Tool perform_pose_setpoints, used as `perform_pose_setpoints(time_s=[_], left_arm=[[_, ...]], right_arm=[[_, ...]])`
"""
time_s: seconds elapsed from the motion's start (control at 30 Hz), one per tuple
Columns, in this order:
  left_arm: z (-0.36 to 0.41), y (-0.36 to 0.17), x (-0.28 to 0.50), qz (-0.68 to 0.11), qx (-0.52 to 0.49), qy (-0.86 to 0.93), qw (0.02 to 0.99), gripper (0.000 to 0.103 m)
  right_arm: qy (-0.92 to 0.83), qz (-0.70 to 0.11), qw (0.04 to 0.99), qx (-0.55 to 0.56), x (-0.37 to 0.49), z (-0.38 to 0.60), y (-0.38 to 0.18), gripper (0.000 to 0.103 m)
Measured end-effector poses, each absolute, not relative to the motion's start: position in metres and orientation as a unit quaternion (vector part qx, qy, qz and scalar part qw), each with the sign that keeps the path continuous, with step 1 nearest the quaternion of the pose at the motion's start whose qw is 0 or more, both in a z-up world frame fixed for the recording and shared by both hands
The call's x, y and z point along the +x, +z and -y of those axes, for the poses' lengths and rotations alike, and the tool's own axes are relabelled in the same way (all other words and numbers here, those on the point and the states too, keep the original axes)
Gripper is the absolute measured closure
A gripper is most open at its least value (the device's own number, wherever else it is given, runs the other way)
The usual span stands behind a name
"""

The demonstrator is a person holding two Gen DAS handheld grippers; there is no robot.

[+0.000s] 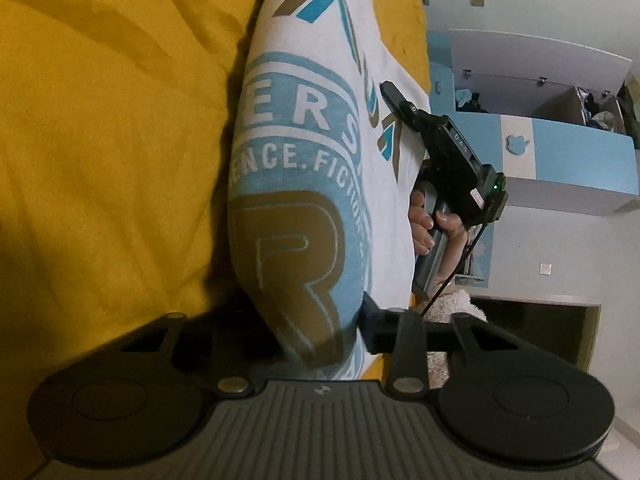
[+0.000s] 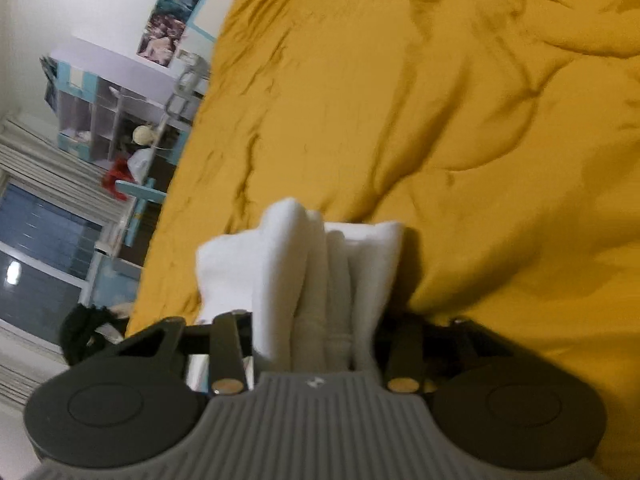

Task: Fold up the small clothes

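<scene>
Early stage, fold not finished. White printed T-shirt (image 1: 320, 184) is lifted off the yellow bedspread (image 1: 100, 140), hanging stretched between the two tools rather than lying flat. Blue and tan logo faces the left wrist camera, cloth curves like a sagging sheet.

Left hand-held gripper (image 1: 340, 340): clenched on one edge of the shirt; printed cloth runs down into the gap between its fingers, which are mostly hidden behind the fabric.

Right hand-held gripper (image 2: 320, 340): grasping a bunched wad of the same white cloth, several vertical pleats gathered between its fingers. In the left wrist view this tool (image 1: 400, 104) shows at the far edge of the shirt, with the person's hand (image 1: 432, 224) wrapped round its handle.

Position: shirt is held above the bed, toward the side that borders the blue-and-white shelving (image 1: 560, 148); which bed corner is nearest I cannot tell.

Done so far, judging by this: both edges picked up, garment raised. Left to do: bring it over or lay it down so halves meet, release, smooth, possibly a second fold. No neat folded stack is visible anywhere on the bed. Right wrist view is slightly blurred, so pleat count and exact grip depth are unclear
</scene>
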State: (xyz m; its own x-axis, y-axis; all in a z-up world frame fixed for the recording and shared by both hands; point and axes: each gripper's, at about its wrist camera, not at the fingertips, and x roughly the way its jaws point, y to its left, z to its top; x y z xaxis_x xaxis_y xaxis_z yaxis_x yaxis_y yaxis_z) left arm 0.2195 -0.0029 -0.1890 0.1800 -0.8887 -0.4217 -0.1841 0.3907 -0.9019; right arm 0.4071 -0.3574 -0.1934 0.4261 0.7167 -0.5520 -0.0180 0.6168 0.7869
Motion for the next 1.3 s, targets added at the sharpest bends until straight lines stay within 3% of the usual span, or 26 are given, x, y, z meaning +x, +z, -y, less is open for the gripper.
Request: perform_pose_setpoints(time_s=[0.2,0.4,0.8,1.1,1.3], left_arm=[[-0.006,-0.177,0.218,-0.55,-0.478,-0.299,0.616,0.072],[-0.02,-0.147,0.215,-0.511,-0.478,-0.327,0.635,0.081],[-0.126,-0.081,0.191,-0.408,-0.504,-0.33,0.686,0.082],[-0.247,-0.05,0.151,-0.373,-0.482,-0.227,0.759,0.082],[-0.274,-0.101,0.142,-0.386,-0.513,-0.186,0.743,0.082]], right_arm=[[0.238,-0.455,0.784,0.349,0.399,0.353,-0.178,0.073],[0.261,-0.43,0.805,0.314,0.393,0.327,-0.125,0.075],[0.351,-0.376,0.814,0.268,0.407,0.186,-0.01,0.076],[0.443,-0.352,0.771,0.292,0.434,0.011,-0.01,0.076],[0.432,-0.395,0.757,0.29,0.452,-0.06,-0.058,0.076]])
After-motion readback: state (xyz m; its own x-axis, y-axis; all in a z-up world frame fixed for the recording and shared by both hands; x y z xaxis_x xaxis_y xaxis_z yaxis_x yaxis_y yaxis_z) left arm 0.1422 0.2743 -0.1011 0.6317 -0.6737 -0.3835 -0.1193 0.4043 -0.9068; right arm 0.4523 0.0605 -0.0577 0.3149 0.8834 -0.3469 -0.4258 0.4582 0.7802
